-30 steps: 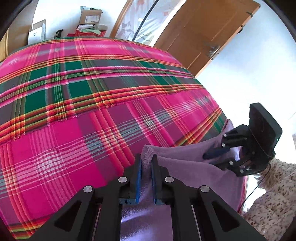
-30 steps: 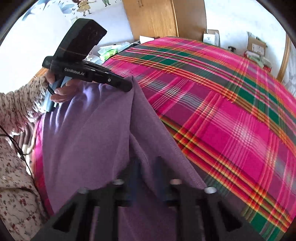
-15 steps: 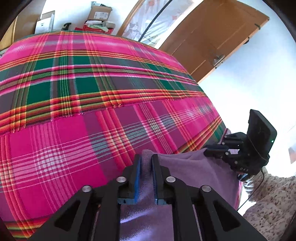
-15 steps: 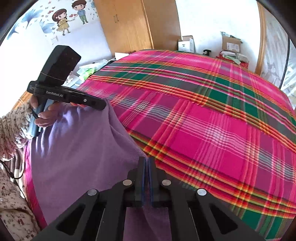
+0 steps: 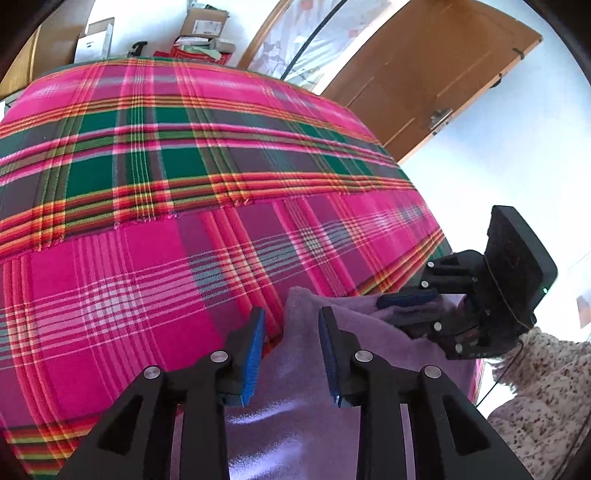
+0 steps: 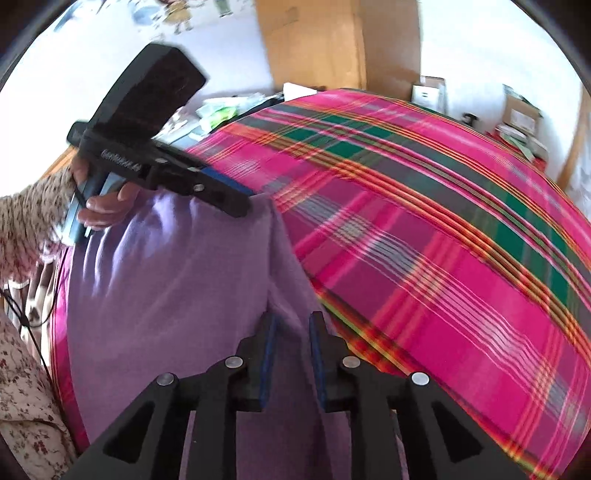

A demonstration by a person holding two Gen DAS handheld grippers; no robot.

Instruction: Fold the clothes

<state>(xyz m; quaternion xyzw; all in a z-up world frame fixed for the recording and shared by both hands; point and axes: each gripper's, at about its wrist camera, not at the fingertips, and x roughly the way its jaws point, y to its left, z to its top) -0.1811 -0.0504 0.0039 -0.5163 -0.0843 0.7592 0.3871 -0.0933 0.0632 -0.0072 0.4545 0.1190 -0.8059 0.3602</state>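
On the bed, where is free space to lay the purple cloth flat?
The plaid blanket is bare from the purple cloth to the far edge by the boxes. The near edge is crowded: the cloth, the left gripper and the right gripper, both open over it.

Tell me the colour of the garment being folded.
Plain purple garment, without any pattern; it shows best in the right wrist view.

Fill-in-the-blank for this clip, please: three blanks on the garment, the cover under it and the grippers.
1. The garment being folded is ____ in colour.
2. It lies on a ____-patterned bedcover.
3. The left gripper has its jaws ____, the garment's edge lying between them.

Missing words: purple; plaid; open
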